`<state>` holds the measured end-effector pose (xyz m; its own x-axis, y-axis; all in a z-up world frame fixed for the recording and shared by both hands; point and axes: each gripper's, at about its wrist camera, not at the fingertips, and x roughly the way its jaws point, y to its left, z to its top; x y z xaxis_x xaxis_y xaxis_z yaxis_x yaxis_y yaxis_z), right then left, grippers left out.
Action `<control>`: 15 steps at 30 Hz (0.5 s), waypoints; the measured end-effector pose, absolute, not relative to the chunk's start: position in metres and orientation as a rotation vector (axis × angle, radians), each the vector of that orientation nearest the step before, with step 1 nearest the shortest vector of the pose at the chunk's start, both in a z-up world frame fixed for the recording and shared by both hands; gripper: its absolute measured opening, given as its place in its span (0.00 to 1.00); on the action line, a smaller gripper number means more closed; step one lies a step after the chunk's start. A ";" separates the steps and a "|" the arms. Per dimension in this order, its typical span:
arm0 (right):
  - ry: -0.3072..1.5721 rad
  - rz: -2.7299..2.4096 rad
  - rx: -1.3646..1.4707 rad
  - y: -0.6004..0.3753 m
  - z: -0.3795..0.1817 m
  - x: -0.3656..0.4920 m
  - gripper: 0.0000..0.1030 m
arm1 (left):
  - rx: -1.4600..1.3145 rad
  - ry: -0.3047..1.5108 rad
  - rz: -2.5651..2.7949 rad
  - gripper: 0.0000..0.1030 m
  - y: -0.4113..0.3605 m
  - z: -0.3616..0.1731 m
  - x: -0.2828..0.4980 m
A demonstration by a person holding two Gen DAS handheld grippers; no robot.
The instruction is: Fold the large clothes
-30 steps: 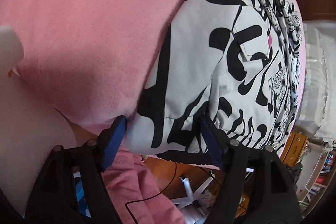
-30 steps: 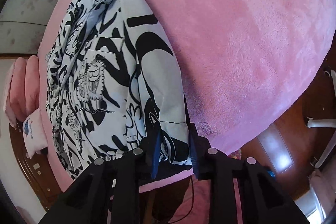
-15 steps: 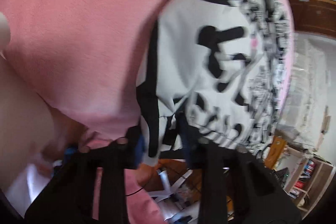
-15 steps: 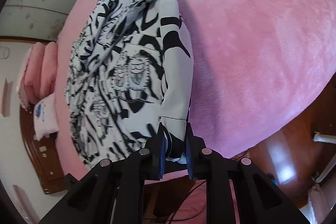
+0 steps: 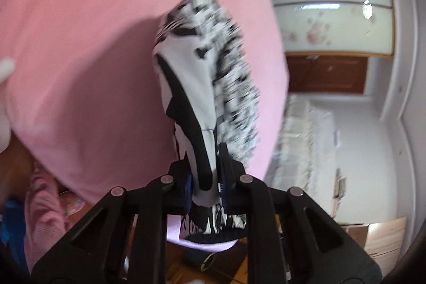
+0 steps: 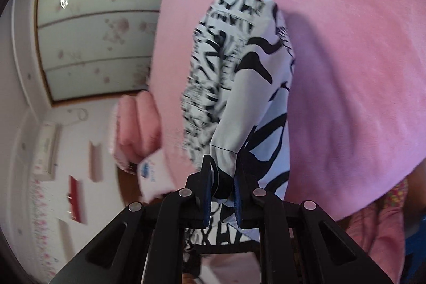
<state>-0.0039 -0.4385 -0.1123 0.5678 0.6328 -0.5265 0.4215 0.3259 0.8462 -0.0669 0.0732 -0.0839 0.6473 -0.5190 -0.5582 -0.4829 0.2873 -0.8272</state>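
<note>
A white garment with bold black print (image 5: 191, 87) hangs lifted over a pink plush bed cover (image 5: 80, 44). My left gripper (image 5: 205, 177) is shut on one near corner of it, with black-edged cloth pinched between the blue pads. My right gripper (image 6: 222, 182) is shut on the other near corner of the garment (image 6: 253, 87). The cloth rises bunched from both grips, and its far end still touches the bed (image 6: 359, 44). The left view is motion-blurred.
Floral-panelled wardrobe doors (image 5: 324, 4) and a wooden headboard stand beyond the bed. Pink pillows (image 6: 135, 124) and a white pillow lie at the bed's far side. A cardboard box (image 5: 383, 238) and wooden floor lie below. A pink-clothed person (image 5: 42, 217) stands at the near edge.
My left gripper closed on the garment's corner. Both grippers then rose and tilted up, lifting the near edge off the bed, so the garment now hangs bunched and the room's walls come into view.
</note>
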 end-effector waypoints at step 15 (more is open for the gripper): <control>0.849 0.186 1.234 -0.461 -0.020 0.165 0.12 | -1.180 0.863 -0.088 0.12 0.102 0.033 0.160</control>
<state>0.1652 -0.4613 -0.0197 0.6886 0.5548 -0.4670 0.3089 0.3583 0.8810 0.1602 0.1019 0.0328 0.6862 -0.4843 -0.5428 -0.3645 0.4168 -0.8327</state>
